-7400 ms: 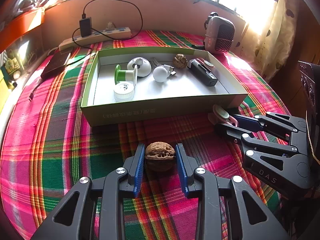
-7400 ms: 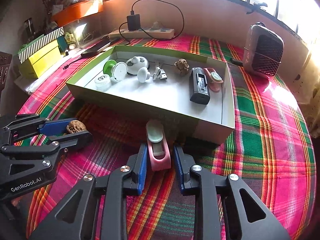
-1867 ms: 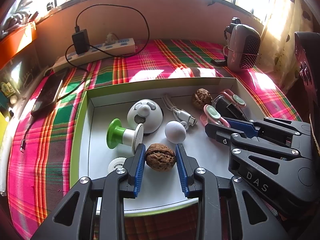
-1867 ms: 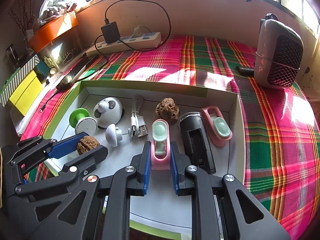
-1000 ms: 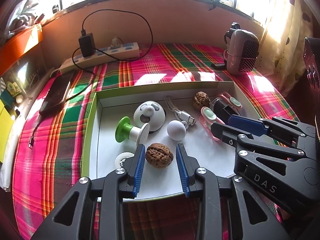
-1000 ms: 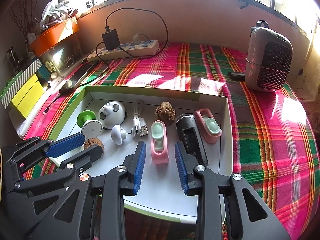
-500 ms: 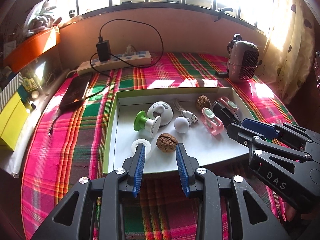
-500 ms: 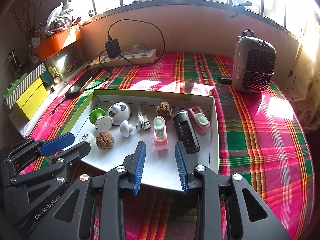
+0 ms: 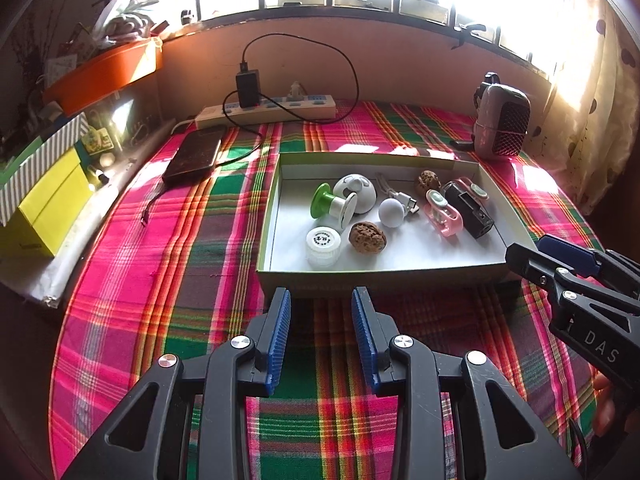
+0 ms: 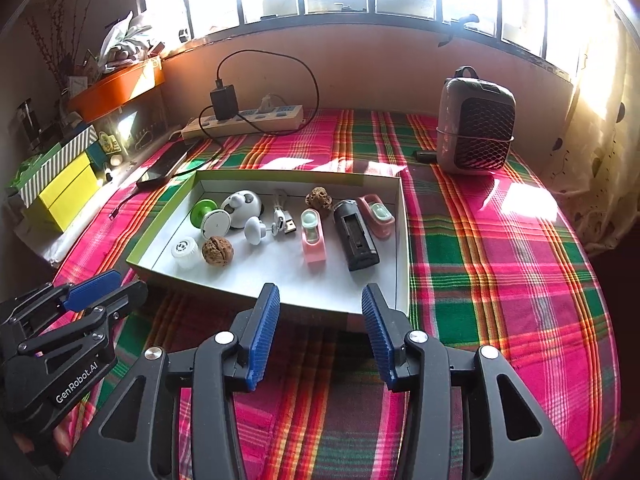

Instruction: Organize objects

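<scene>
A green-edged white box (image 9: 400, 274) (image 10: 402, 240) sits on the plaid cloth. Inside lie a walnut (image 9: 367, 237) (image 10: 217, 251), a pink clip (image 9: 442, 212) (image 10: 313, 236), a second pink clip (image 10: 376, 210), a black device (image 10: 356, 234), a second walnut (image 10: 319, 197), a white ball (image 9: 391, 213), a green spool (image 9: 332, 207), a white cap (image 9: 323, 242) and a cable. My left gripper (image 9: 321, 314) is open and empty, in front of the box. My right gripper (image 10: 320, 312) is open and empty at the box's near edge.
A grey heater (image 10: 476, 124) stands at the back right. A power strip (image 9: 276, 110) with charger and cable lies by the wall, a phone (image 9: 196, 154) beside it. Yellow boxes (image 9: 44, 208) and an orange tray (image 9: 108, 68) sit at the left.
Both grippers let go of the walnut and the pink clip inside the box, opened, and pulled back toward me, clear of the box.
</scene>
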`<state>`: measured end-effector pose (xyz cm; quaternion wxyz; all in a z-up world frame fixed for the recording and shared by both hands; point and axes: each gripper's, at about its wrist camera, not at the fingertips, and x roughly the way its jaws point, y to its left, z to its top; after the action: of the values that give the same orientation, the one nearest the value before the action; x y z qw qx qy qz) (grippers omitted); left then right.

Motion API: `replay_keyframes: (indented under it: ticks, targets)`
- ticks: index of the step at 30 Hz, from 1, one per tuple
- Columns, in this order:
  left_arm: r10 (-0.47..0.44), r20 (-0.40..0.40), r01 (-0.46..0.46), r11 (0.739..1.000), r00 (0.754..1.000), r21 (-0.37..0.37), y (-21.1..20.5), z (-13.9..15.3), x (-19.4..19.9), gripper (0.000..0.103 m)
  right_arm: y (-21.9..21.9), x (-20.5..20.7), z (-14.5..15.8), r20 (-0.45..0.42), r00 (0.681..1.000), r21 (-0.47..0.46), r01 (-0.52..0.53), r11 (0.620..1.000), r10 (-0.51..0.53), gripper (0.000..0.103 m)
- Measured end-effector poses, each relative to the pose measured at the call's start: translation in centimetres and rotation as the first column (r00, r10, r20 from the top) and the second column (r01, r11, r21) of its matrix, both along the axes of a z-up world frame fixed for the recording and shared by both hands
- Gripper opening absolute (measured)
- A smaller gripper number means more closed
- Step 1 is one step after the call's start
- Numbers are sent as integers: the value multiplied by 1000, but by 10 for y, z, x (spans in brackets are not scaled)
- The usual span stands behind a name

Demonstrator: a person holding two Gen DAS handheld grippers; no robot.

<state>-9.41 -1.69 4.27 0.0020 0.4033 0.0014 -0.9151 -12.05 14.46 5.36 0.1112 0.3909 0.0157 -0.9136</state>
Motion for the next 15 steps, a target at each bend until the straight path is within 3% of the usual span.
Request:
replay_keyframes:
  ticks: [4,15]
  targets:
    - [5,27,-5,1000,1000,0,-1,-9,8,30,5,7,-6,16,1000,-6,15,1000,-15,49]
    - [2,55,-1,1000,999,-5,0,-24,21,30,19,22,-36,80,995,56,57,997,-61,50]
